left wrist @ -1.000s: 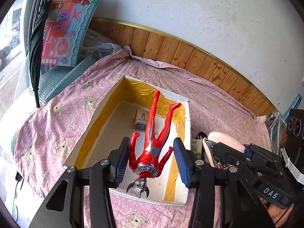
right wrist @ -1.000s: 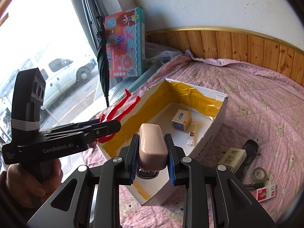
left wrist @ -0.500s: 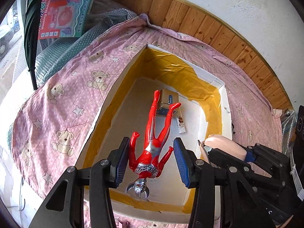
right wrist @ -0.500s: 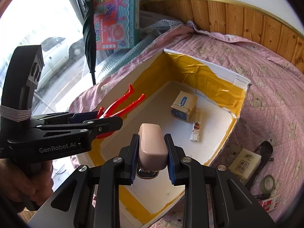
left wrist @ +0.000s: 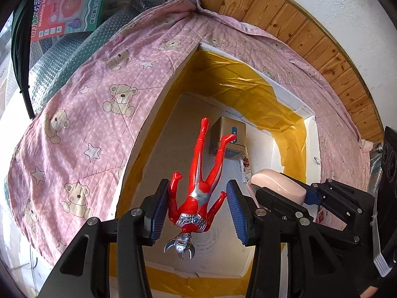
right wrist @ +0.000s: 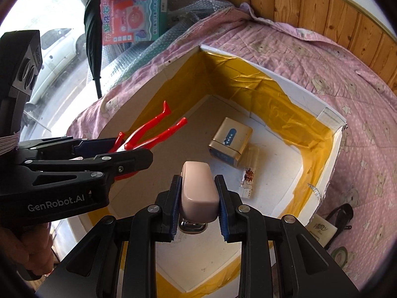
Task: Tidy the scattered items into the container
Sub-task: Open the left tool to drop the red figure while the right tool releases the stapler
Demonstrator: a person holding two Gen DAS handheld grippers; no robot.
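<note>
A white box lined with yellow tape (left wrist: 248,92) (right wrist: 273,94) stands open on the pink bear-print cloth (left wrist: 82,129). My left gripper (left wrist: 197,211) (right wrist: 124,151) is shut on a red and silver toy figure (left wrist: 198,193) (right wrist: 158,126). The figure hangs head toward the camera, legs pointing into the box. My right gripper (right wrist: 198,203) is shut on a pale pink stapler (right wrist: 198,186) (left wrist: 278,186), held over the box floor beside the left one. A gold carton (right wrist: 229,139) (left wrist: 228,136) and a small packet (right wrist: 248,181) lie on the box floor.
A toy washing-machine carton (right wrist: 134,12) and a folded dark umbrella (right wrist: 93,24) lean by the window at the left. Right of the box, a small card box (right wrist: 322,228), a black item (right wrist: 342,213) and a tape roll (right wrist: 340,252) lie on the cloth. A hand (right wrist: 24,255) holds the left gripper.
Both grippers have moved forward and down, from beside the box's near edge to over its floor. Each still carries its item.
</note>
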